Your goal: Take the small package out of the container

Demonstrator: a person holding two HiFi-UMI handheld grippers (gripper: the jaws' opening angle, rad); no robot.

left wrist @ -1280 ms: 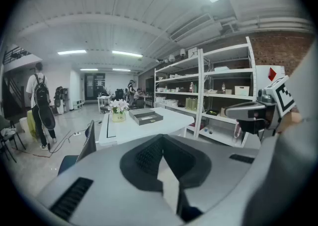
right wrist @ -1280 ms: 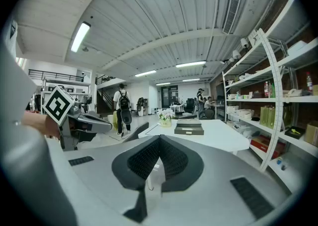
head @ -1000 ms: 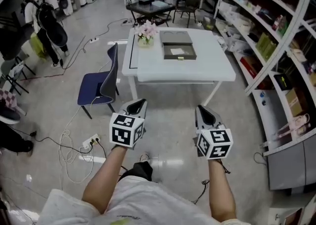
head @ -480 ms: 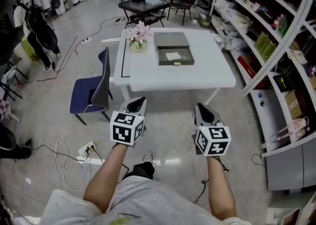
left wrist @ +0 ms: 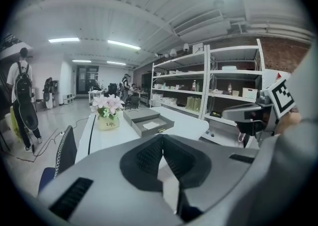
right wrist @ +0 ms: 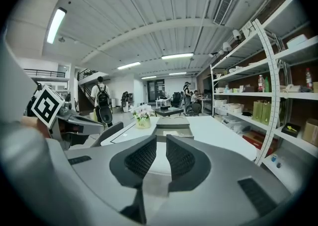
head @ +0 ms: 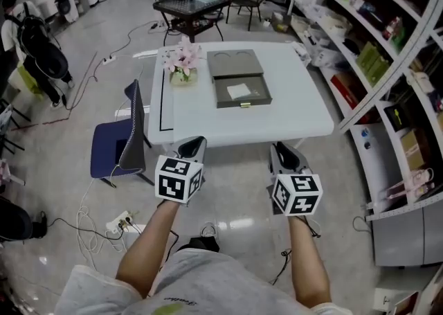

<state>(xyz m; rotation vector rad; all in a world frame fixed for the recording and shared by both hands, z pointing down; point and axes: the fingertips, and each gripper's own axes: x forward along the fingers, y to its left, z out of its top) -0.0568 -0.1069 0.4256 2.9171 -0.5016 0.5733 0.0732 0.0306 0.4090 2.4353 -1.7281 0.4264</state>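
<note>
In the head view, the person holds the left gripper (head: 196, 143) and the right gripper (head: 281, 149) side by side above the floor, both pointing toward 12 o'clock at a white table (head: 284, 114), well apart from it. On that table lies the container (head: 259, 96), a flat grey box with low walls and a small gold clasp on its near side, and its grey lid (head: 235, 64) lies touching it at 12 o'clock. The small package (head: 239, 91) lies flat inside the container: a thin, pale, roughly rectangular piece, light against the grey floor of the box, too small to show any print. A flower pot (head: 178, 66) with pink blooms stands at 10 o'clock of the container, a blue chair (head: 119, 151) at 9 o'clock of the table, and shelves (head: 377, 50) run along at 3 o'clock. In the left gripper view, the left gripper's jaws are clenched, their ribbed pads meeting at the tips with nothing between them; the container with the pale package shows far beyond them at 12 o'clock. In the right gripper view, the right gripper's jaws are opening, a narrow gap already between the 2 pads and nothing held; the container and its package lie straight past that gap at 12 o'clock, well apart from the tips.
</note>
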